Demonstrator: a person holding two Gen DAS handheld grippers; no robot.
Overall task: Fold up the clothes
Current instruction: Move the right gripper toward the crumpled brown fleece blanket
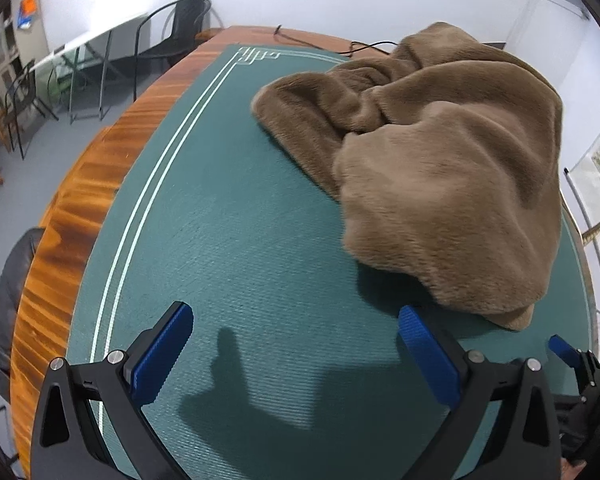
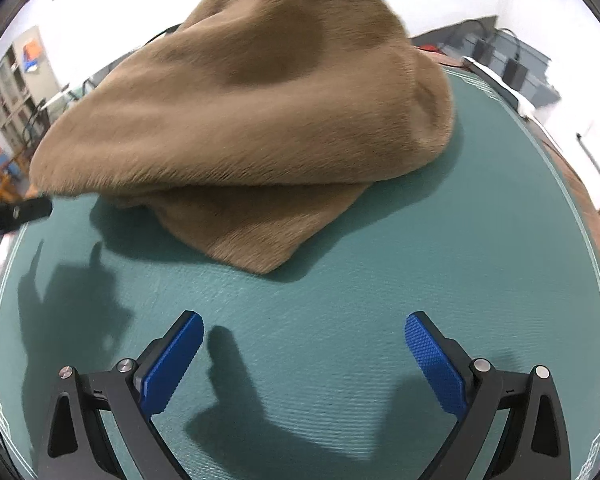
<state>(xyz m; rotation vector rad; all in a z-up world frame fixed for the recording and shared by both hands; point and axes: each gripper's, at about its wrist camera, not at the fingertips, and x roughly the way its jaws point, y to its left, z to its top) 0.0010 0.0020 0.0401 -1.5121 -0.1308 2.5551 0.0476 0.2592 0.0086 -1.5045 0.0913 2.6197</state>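
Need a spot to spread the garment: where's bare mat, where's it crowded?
Bare green mat lies between the brown fleece garment and the white border lines along the wooden table edge, and in front of both open grippers, left and right. The far right is crowded by the bunched garment.

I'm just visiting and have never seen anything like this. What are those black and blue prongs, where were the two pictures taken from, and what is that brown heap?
No robot here: a person holds a two-finger tool in each hand, each with its own camera looking along its fingers. One picture shows the left gripper, the other the right gripper. Both are open and hold nothing. The brown fleece garment lies crumpled, unfolded, on a green mat over a wooden table.
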